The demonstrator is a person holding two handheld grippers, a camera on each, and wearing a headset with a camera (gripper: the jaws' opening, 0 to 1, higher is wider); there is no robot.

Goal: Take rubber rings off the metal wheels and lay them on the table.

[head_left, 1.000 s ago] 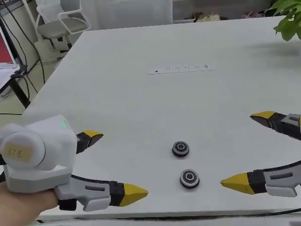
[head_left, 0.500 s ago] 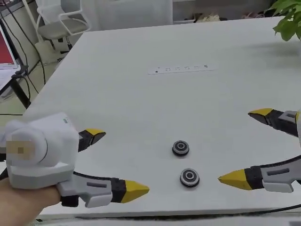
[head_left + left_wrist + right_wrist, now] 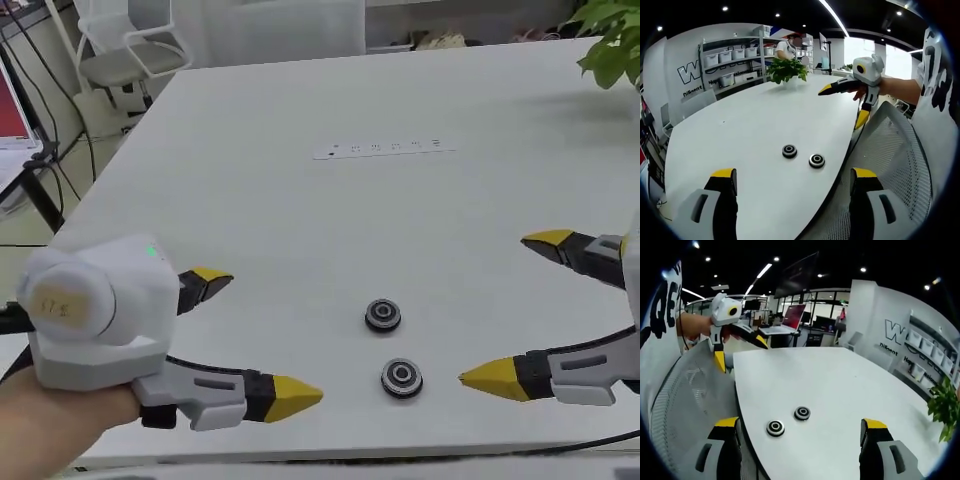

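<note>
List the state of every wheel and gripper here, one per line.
near wheel, flat on the table, rubber ring on, untouched.
far wheel, flat on the table, rubber ring on, untouched.
left gripper, open, empty, left of the wheels, clear of both.
right gripper, open, empty, right of the wheels, clear of both.
</note>
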